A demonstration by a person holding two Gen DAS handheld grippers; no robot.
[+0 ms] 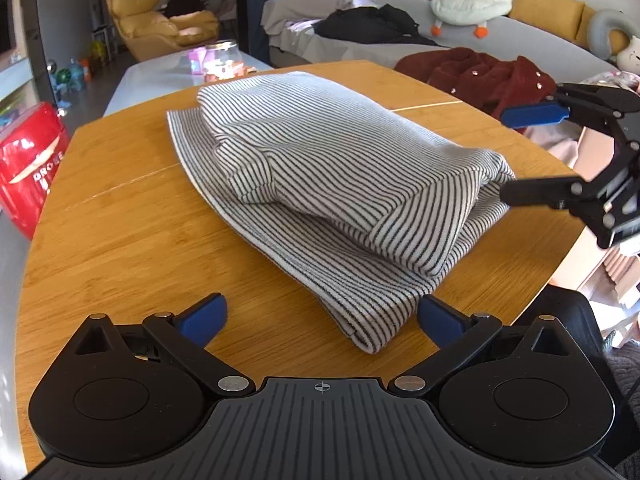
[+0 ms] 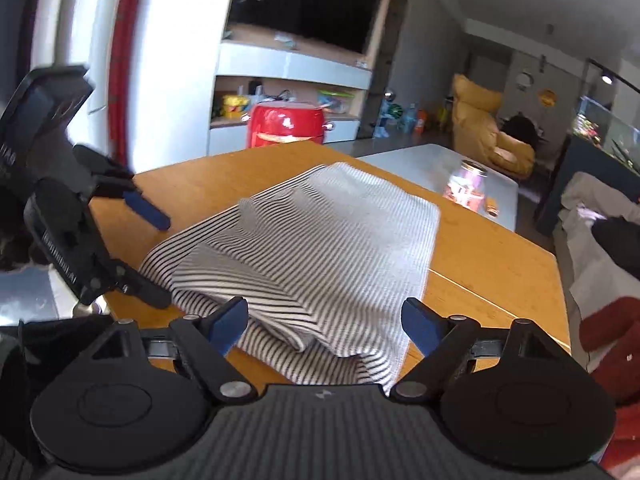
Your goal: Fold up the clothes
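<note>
A grey-and-white striped garment (image 1: pixel 320 168) lies folded in layers on the wooden table (image 1: pixel 120 240). In the left wrist view my left gripper (image 1: pixel 322 318) is open at the garment's near corner, its blue pads (image 1: pixel 204 316) on either side of that corner and not closed on it. My right gripper (image 1: pixel 520 156) is open at the garment's right edge, its lower finger touching the fold. In the right wrist view the right gripper (image 2: pixel 326 322) straddles the near edge of the garment (image 2: pixel 320 240) with cloth between its spread fingers. The left gripper (image 2: pixel 160 256) stands open at the garment's left side.
A red case (image 1: pixel 28 160) stands beyond the table's left edge. A dark red coat (image 1: pixel 472 72) lies on the grey sofa behind the table. A low grey table with a jar (image 1: pixel 220 60) is at the far side. The wooden table's edge (image 2: pixel 480 264) curves near both grippers.
</note>
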